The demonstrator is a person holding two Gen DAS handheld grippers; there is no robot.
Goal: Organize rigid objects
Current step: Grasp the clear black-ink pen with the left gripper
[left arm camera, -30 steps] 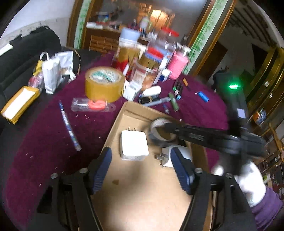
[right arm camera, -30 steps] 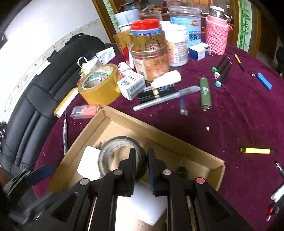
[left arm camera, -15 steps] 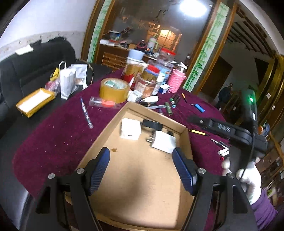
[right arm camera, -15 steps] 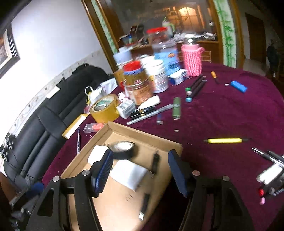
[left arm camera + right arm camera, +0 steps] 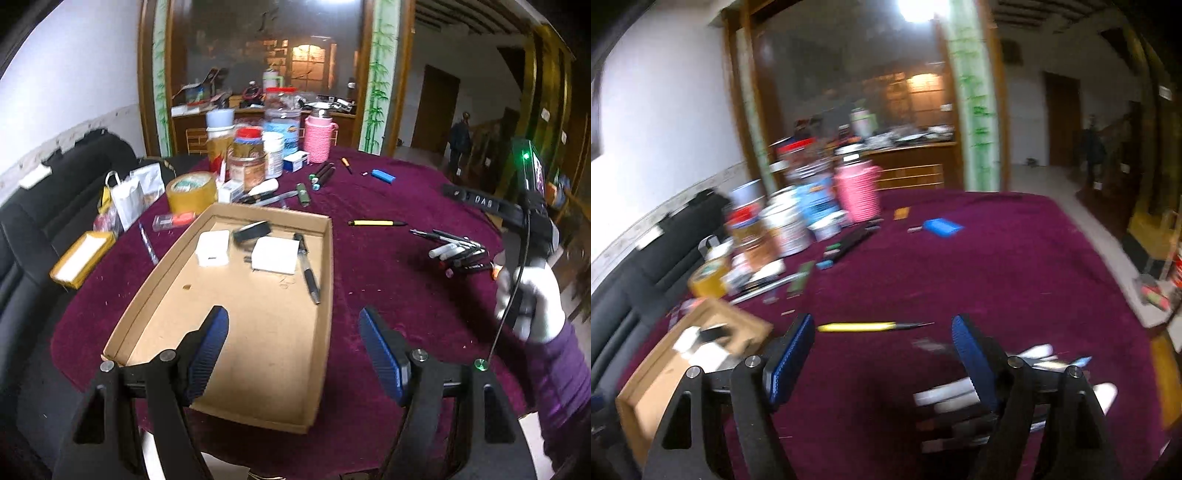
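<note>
A shallow cardboard tray (image 5: 236,354) lies on the purple table and holds two white chargers (image 5: 212,247), a black tape roll (image 5: 253,229) and a pen (image 5: 310,278). My left gripper (image 5: 293,354) hangs open over the tray's near end, nothing between its jaws. My right gripper (image 5: 882,356) is empty, its jaws opening, above bare cloth right of the tray (image 5: 657,380). A yellow pen (image 5: 857,326) lies just beyond it, and a heap of markers (image 5: 964,402) sits under its right finger. In the left wrist view the right gripper's body (image 5: 517,210) is held by a white-gloved hand.
Jars, a pink bottle (image 5: 318,137), a yellow tape roll (image 5: 190,192), small boxes, markers and a blue lighter (image 5: 383,175) crowd the table's far side. A black sofa (image 5: 33,206) with bags stands at the left. Pens lie at the table's right (image 5: 454,247).
The right gripper let go of the black tape roll in the tray, opened, and swung right toward the yellow pen. The left gripper drew back and up from the tray, still open.
</note>
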